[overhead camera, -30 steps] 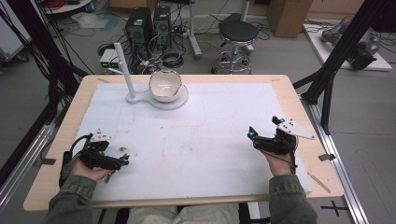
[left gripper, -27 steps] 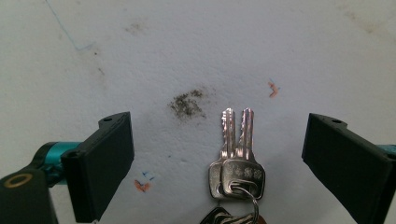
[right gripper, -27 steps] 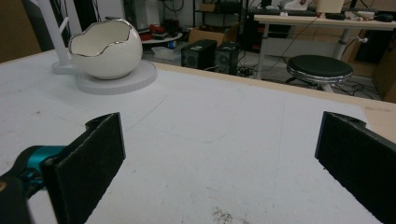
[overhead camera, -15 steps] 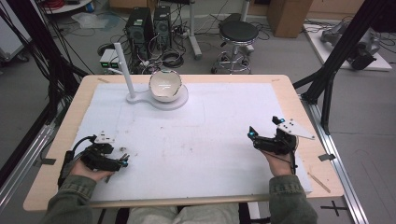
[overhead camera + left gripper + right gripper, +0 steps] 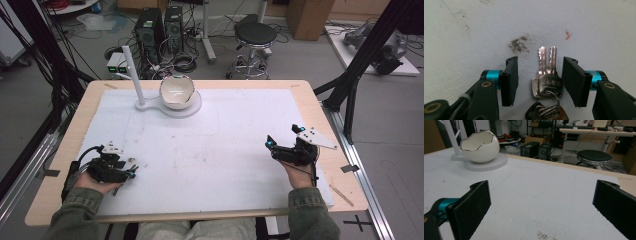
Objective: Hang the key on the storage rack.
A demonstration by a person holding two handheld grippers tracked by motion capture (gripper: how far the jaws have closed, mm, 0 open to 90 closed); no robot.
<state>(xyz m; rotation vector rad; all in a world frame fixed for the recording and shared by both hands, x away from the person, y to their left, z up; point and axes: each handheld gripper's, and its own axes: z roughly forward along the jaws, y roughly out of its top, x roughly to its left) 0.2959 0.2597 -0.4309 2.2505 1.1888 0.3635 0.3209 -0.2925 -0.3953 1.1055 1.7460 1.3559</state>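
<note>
Keys: a bunch of silvery keys [image 5: 546,83] on a ring lies flat on the white mat, near the table's front left corner; two blades point away from the left gripper view's camera, side by side.
Left gripper [image 5: 537,82]: its jaws have just been closing and stand about half open, one on each side of the keys; a gap shows at each pad, so nothing is gripped. In the high view the left gripper [image 5: 131,172] sits low over the mat.
Right gripper [image 5: 541,202]: jaws wide apart with bare mat between them; it holds nothing. It is at the table's right side [image 5: 270,143], well apart from the keys.
Mat [image 5: 225,145]: white, scuffed, with a grey smudge [image 5: 519,44] just beyond the key tips and a small orange mark [image 5: 567,35] farther on.
Table [image 5: 90,100]: pale wood rim showing round the mat.
Bowl [image 5: 176,92]: white, egg-shaped with a jagged rim, on a round white base [image 5: 192,107] at the far side; a white post [image 5: 133,75] rises beside it.
Room: grey floor, computer towers [image 5: 160,25] with tangled cables, a black stool [image 5: 255,34], black frame legs [image 5: 360,65].
</note>
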